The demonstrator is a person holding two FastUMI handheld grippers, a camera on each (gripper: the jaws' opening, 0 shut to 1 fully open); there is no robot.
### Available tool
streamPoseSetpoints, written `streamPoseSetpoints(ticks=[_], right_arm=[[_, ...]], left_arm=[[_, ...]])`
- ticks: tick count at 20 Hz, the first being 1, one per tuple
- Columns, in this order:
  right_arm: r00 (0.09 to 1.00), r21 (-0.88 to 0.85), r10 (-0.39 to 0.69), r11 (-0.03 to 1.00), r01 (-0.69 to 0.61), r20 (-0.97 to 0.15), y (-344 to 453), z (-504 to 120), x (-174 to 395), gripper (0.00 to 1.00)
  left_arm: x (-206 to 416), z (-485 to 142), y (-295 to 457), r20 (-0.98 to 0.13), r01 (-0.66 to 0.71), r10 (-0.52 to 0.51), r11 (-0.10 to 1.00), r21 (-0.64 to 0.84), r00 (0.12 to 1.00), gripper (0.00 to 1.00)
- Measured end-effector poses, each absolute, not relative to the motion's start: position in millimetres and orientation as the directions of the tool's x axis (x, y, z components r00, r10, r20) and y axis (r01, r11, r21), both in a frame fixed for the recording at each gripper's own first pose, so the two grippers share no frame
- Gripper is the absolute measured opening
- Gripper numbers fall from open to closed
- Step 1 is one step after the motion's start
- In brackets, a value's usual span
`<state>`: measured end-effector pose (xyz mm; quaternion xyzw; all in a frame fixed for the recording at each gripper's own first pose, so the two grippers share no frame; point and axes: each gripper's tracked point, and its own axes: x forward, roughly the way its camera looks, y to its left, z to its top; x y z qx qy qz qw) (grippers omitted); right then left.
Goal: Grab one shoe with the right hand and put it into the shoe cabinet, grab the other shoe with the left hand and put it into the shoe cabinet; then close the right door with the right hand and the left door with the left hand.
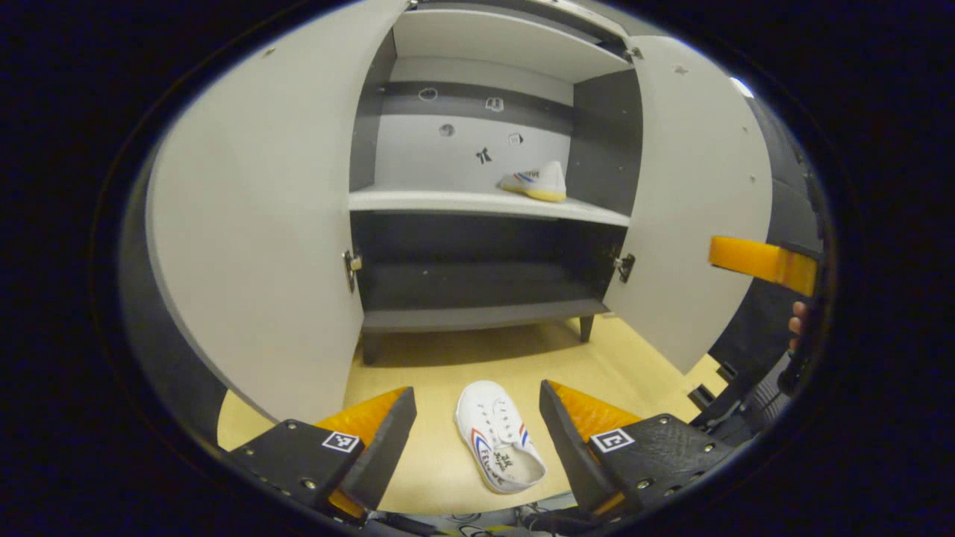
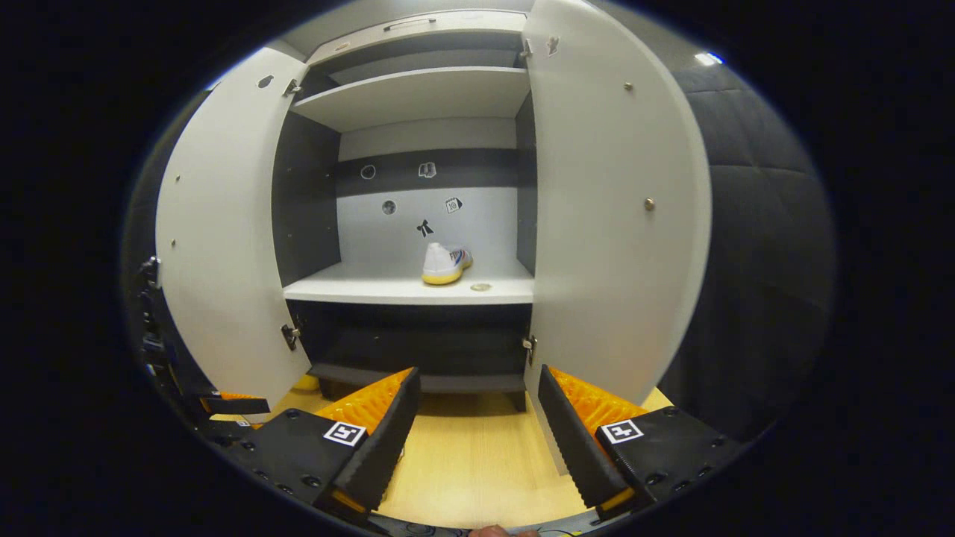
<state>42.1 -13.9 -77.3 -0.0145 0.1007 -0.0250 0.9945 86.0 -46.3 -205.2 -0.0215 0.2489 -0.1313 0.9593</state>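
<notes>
Left gripper (image 1: 477, 432) is hovering wide open w/ floor sneaker (image 1: 498, 436) between its fingers; right gripper (image 2: 477, 425) wide, empty. Risk: fingers closing off-centre, sneaker slipping.

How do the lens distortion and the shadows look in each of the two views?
Left gripper view: the fisheye bows the open cabinet doors outward; the lower compartment is in deep shadow; the shoe on the floor is sharp between the open left tool. Right gripper view: the doors bow likewise; the shoe on the shelf is evenly lit; the right tool is open.
</notes>
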Motion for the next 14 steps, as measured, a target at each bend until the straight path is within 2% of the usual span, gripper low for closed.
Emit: streamPoseSetpoints(ticks=[2,8,11,13,14], right_arm=[[0.972,-0.024,-0.098,0.995,0.095,-0.212,-33,-82,23,0.98],[0.931,-0.086,-0.279,0.96,0.266,-0.236,-106,-93,-30,0.98],[0.897,-0.078,-0.357,0.934,0.349,-0.261,-141,-98,-47,0.99],[0.879,-0.076,-0.405,0.914,0.399,-0.25,-166,-94,-51,0.99],[0.871,-0.079,-0.428,0.903,0.422,-0.241,-176,-90,-50,0.99]], left_arm=[[91,-236,-59,-0.526,0.255,-0.277,0.96,-0.117,0.804,0.94],[99,-332,-59,-0.684,0.244,-0.228,0.967,-0.075,0.693,0.96],[100,-352,-58,-0.728,0.242,-0.222,0.967,-0.08,0.648,0.92],[100,-356,-58,-0.741,0.238,-0.228,0.967,-0.095,0.631,0.92],[102,-357,-58,-0.746,0.229,-0.222,0.969,-0.096,0.627,0.89]])
